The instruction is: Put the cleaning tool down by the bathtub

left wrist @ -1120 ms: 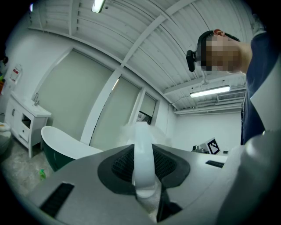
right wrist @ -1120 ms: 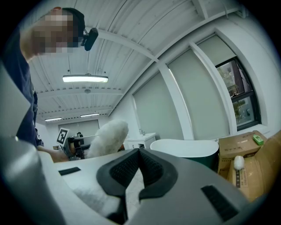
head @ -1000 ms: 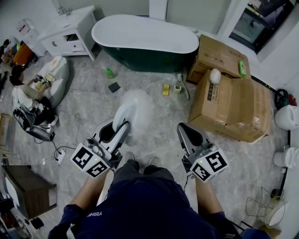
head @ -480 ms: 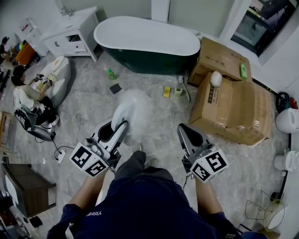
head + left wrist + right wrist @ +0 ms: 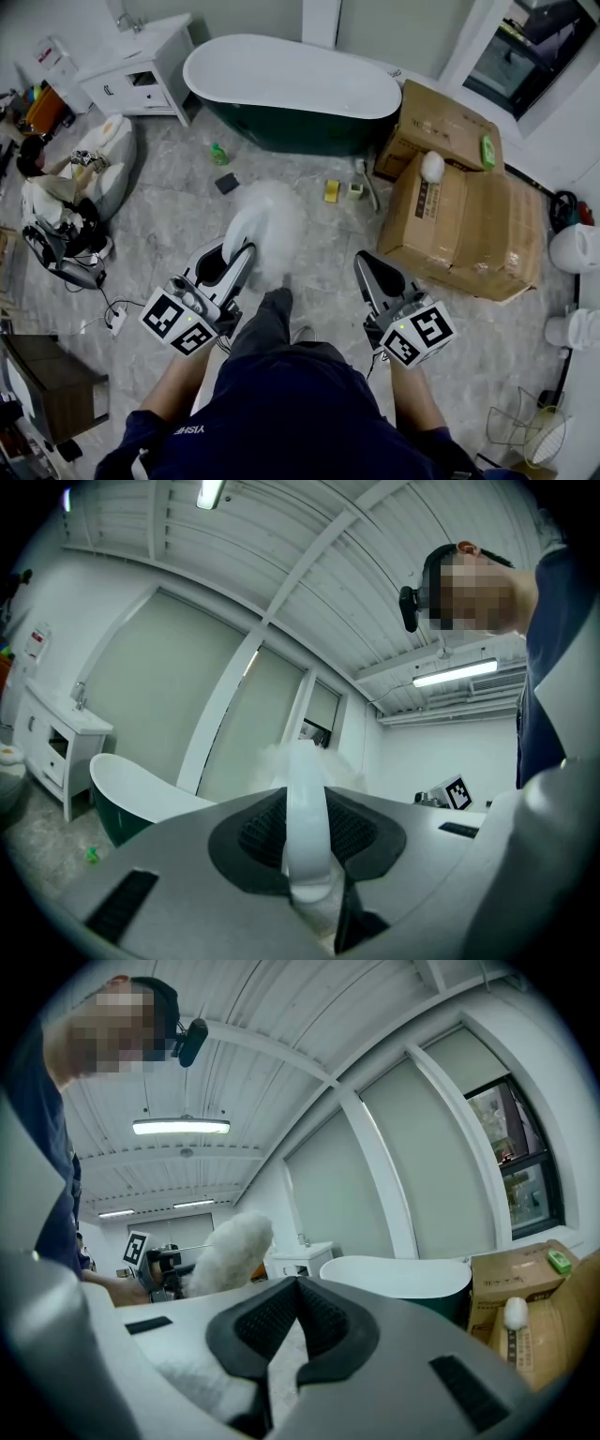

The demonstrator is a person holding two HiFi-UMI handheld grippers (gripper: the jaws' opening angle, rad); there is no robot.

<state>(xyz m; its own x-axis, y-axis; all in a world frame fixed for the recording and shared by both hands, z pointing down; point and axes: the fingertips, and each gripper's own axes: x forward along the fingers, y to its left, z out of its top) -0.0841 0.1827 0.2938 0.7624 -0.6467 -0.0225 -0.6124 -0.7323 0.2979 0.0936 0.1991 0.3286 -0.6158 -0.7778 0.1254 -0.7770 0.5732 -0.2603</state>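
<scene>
The cleaning tool is a fluffy white duster (image 5: 269, 217) on a flat white handle (image 5: 307, 822). My left gripper (image 5: 242, 247) is shut on that handle, and the fluffy head points forward toward the bathtub (image 5: 291, 86), a white tub with a dark green outside, a few steps ahead on the grey floor. In the left gripper view the handle stands upright between the pads, with the tub (image 5: 141, 797) at the lower left. My right gripper (image 5: 367, 268) hangs beside it, shut with nothing in it. Its own view shows the duster (image 5: 231, 1249) at the left and the tub (image 5: 398, 1275) ahead.
Large cardboard boxes (image 5: 469, 216) stand at the right of the tub, and a white cabinet (image 5: 141, 70) at its left. A green bottle (image 5: 217, 153), a dark pad (image 5: 226, 183) and a yellow sponge (image 5: 332, 190) lie before the tub. A person (image 5: 66, 187) sits at the left.
The person's leg has stepped forward between the grippers and the view has shifted a little. Both grippers keep their pose and the duster stays held.
</scene>
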